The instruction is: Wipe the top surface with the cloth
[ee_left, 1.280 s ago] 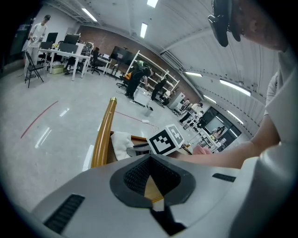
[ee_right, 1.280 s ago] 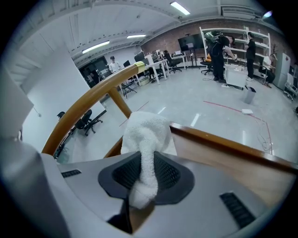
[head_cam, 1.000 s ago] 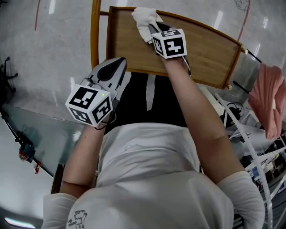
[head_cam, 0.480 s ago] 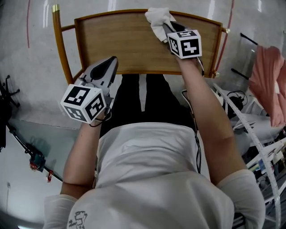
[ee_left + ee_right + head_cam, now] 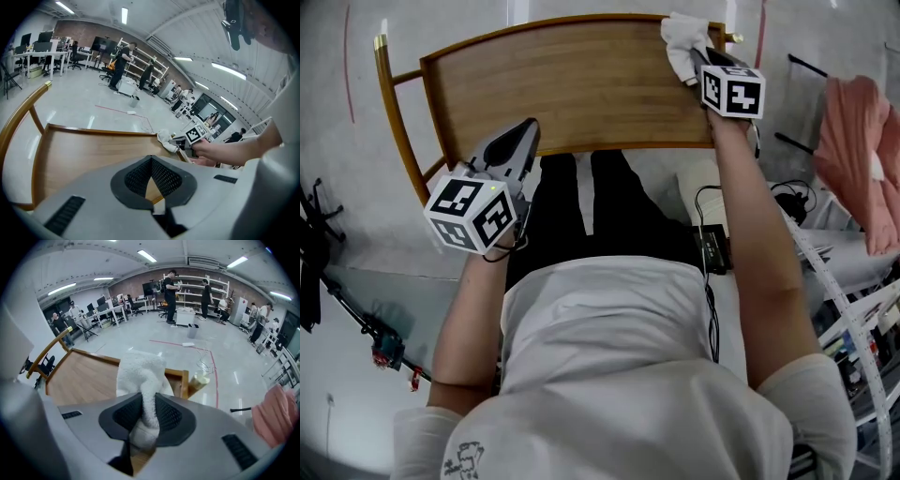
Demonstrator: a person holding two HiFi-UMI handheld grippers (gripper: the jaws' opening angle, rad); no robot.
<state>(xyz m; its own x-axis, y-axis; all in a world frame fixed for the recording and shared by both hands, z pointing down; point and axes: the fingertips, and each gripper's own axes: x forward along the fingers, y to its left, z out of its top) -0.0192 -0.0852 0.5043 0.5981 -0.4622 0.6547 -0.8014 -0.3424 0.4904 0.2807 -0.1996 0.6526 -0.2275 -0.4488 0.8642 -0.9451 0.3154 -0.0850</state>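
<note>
Cloth (image 5: 682,42), white and bunched, lies at the far right corner of the wooden counter (image 5: 581,89). It is pinched by the right gripper (image 5: 697,62), whose fingers (image 5: 171,416) are clamped on a fold of it. The rest puffs out past the tips, just inside the raised rim (image 5: 581,21) of the counter. The left gripper (image 5: 523,141) hovers over the near edge of the counter toward its left side, well apart from the cloth. Its fingers (image 5: 165,177) are drawn together at the tips with nothing between them. Whether it touches the wood cannot be told. A pink garment (image 5: 853,159) hangs off to the right, beyond the counter.
</note>
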